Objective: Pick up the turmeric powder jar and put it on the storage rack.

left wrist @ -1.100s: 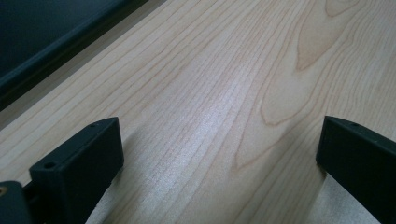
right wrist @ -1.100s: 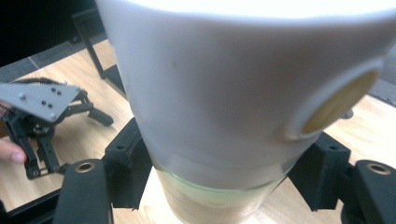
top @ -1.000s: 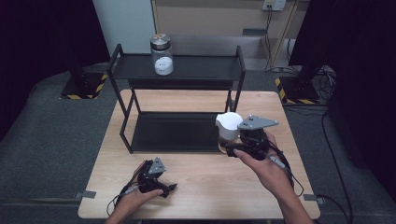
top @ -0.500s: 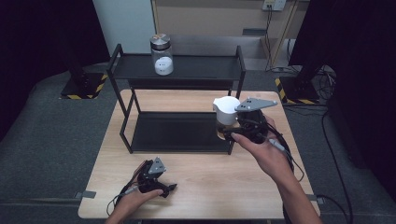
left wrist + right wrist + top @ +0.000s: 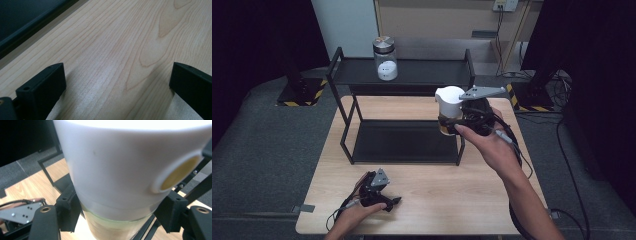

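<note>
The right tongs (image 5: pixel 451 121) are clamped around a jar with a white lid (image 5: pixel 449 100), the pads pressing on the glass just under the lid, as the right gripper view shows (image 5: pixel 117 195). Compared with a second ago, these tongs have carried the jar up and away from the bench (image 5: pixel 422 210); it now hangs in the air in front of the right-hand post of the black two-tier rack (image 5: pixel 402 77), above the level of the lower shelf (image 5: pixel 404 142). That lift suggests the jar is headed for the top shelf, where a second jar with a metal lid (image 5: pixel 385 59) already stands well off to the left of the held one. The placing itself is not yet done.

The left tongs (image 5: pixel 384 202) rest on the bench near its front edge, jaws wide apart with nothing between them, only bare wood, and have kept their place.
</note>
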The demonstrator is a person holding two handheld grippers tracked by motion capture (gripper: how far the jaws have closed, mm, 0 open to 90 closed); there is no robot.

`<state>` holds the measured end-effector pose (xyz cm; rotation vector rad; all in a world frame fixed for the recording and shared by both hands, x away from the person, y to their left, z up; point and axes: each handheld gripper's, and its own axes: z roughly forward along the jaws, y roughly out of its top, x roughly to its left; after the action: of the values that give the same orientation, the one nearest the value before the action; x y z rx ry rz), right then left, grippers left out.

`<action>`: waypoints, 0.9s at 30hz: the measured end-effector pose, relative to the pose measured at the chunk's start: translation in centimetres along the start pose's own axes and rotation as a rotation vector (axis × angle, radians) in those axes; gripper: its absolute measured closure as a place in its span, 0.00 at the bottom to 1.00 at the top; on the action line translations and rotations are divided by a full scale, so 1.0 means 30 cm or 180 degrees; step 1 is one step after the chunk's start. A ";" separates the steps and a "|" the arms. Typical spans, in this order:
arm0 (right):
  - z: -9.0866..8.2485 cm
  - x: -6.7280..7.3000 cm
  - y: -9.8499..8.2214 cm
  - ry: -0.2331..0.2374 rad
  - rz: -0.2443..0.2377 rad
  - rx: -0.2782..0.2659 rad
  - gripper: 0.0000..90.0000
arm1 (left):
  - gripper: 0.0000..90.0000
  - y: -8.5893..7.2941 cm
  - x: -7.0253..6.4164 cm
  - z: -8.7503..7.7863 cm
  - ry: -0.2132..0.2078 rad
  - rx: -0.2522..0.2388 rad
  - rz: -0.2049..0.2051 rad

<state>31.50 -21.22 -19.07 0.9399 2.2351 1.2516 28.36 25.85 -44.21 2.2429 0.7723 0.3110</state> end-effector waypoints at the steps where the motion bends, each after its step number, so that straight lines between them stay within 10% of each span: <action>1: 0.001 -0.002 0.007 -0.0002 -0.0006 -0.0013 0.35 | 0.00 0.000 0.000 0.000 0.0000 0.0000 -0.0001; 27: 0.009 -0.005 0.184 -0.0026 0.0032 -0.0136 0.35 | 0.00 -0.001 0.003 0.000 -0.0015 0.0000 0.0006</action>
<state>33.75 -19.13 -14.47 0.9398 2.1913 1.2925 28.42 25.92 -44.22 2.2438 0.7676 0.3065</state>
